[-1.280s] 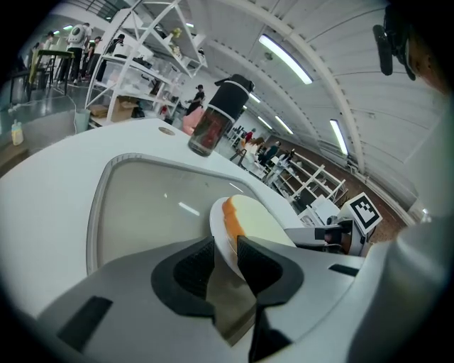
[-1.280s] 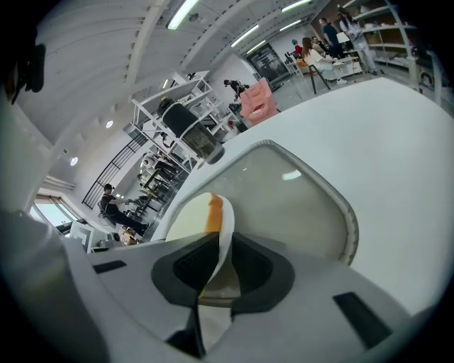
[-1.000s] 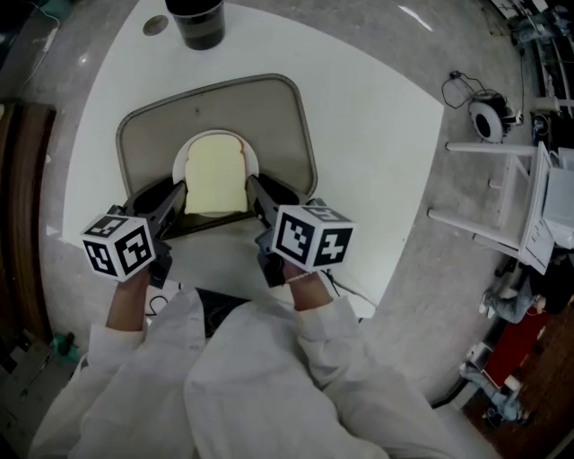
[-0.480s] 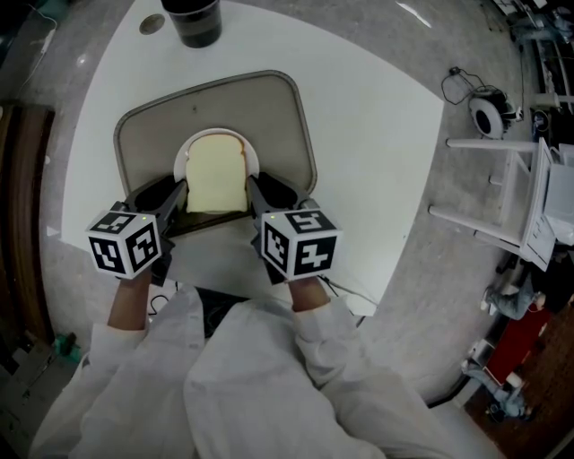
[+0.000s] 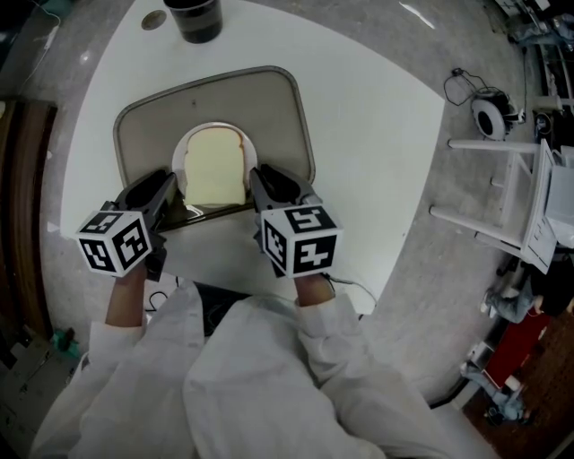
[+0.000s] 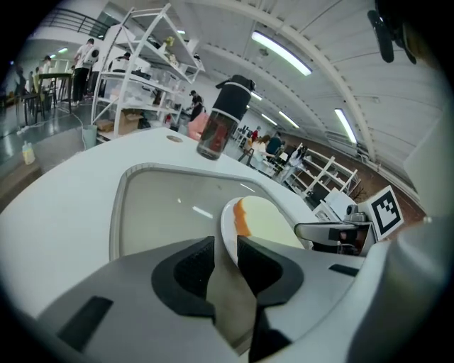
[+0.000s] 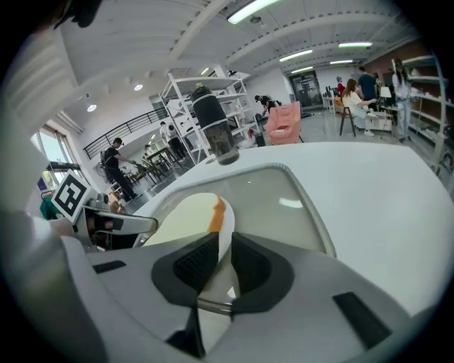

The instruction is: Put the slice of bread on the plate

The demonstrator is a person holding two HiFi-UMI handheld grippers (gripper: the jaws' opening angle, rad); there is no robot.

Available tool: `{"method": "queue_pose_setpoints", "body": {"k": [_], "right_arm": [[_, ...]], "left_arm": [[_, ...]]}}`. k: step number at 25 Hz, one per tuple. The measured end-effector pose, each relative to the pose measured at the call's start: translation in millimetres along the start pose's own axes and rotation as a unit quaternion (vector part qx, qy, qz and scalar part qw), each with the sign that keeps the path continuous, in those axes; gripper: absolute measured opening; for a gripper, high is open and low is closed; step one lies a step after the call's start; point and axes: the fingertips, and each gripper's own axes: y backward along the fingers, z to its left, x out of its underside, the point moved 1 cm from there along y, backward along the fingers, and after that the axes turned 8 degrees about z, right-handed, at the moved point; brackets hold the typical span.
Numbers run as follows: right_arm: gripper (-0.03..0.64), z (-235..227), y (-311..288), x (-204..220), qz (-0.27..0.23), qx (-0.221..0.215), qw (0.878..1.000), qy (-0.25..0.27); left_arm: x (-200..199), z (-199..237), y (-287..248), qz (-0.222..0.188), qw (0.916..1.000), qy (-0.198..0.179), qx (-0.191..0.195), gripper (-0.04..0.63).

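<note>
Side by side, flanking the plate [image 5: 178,157] on the worktop [image 5: 377,134] tray [image 5: 278,116] with the bread slice [image 5: 215,168] already lying flat on it, pinching its rim in the fingers [image 7: 198,262] of the right gripper [image 7: 223,244], likely steadying it, and holding the fingers [image 6: 191,266] of the left gripper [image 6: 225,244] slightly parted, gripping nothing.

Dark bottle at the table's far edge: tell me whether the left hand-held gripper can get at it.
Probably yes. The left hand-held gripper has its jaws apart, gripping nothing, and only bare tray lies between it and the bottle; the plate sits off to its right.
</note>
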Motion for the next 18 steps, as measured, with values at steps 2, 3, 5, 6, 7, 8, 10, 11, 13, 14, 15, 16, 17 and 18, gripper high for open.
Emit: {"method": "queue_pose_setpoints", "body": {"k": [2,3,5,6,7,8,10,11,13,14,15,16,17,18], "right_arm": [[0.060,-3,10,-3,-0.021,0.004,1.000,0.007],[0.060,-4,17,-6,-0.036,-0.001,0.999,0.006],[0.060,-4,32,-9,-0.064,-0.019,0.998,0.003],[0.060,-4,40,-10,-0.074,-0.028,0.997,0.004],[0.060,-5,48,-9,-0.082,-0.033,0.996,0.007],[0.060,-8,57,-9,-0.088,-0.035,0.995,0.011],[0.060,-17,73,-6,-0.099,-0.031,0.995,0.014],[0.060,-23,81,-4,-0.104,-0.032,0.994,0.011],[0.058,-30,98,4,-0.113,-0.049,0.992,0.002],[0.058,-32,106,9,-0.117,-0.065,0.991,-0.003],[0.058,-33,116,15,-0.121,-0.083,0.989,-0.009],[0.058,-34,125,21,-0.124,-0.098,0.987,-0.013],[0.058,-36,135,28,-0.125,-0.107,0.986,-0.017],[0.058,-39,144,34,-0.125,-0.112,0.986,-0.017]], "left_arm": [[-3,3,10,-0.026,0.9996,0.007,-0.003,0.103],[-6,3,15,-0.044,0.9990,0.007,-0.001,0.103],[-11,2,29,-0.086,0.9963,0.004,0.006,0.103],[-13,1,35,-0.106,0.9944,0.003,0.009,0.101],[-13,-1,42,-0.123,0.9924,0.002,0.009,0.096],[-14,-5,47,-0.137,0.9905,-0.001,0.009,0.092],[-15,-18,54,-0.158,0.9871,-0.017,0.012,0.077],[-14,-28,56,-0.166,0.9856,-0.028,0.018,0.067],[-9,-49,58,-0.175,0.9831,-0.045,0.028,0.054],[-5,-59,57,-0.178,0.9822,-0.051,0.029,0.052],[-1,-69,57,-0.180,0.9818,-0.056,0.027,0.051],[4,-80,56,-0.179,0.9817,-0.060,0.024,0.051],[10,-90,55,-0.179,0.9816,-0.062,0.023,0.051],[15,-100,54,-0.179,0.9815,-0.064,0.023,0.051]]}}
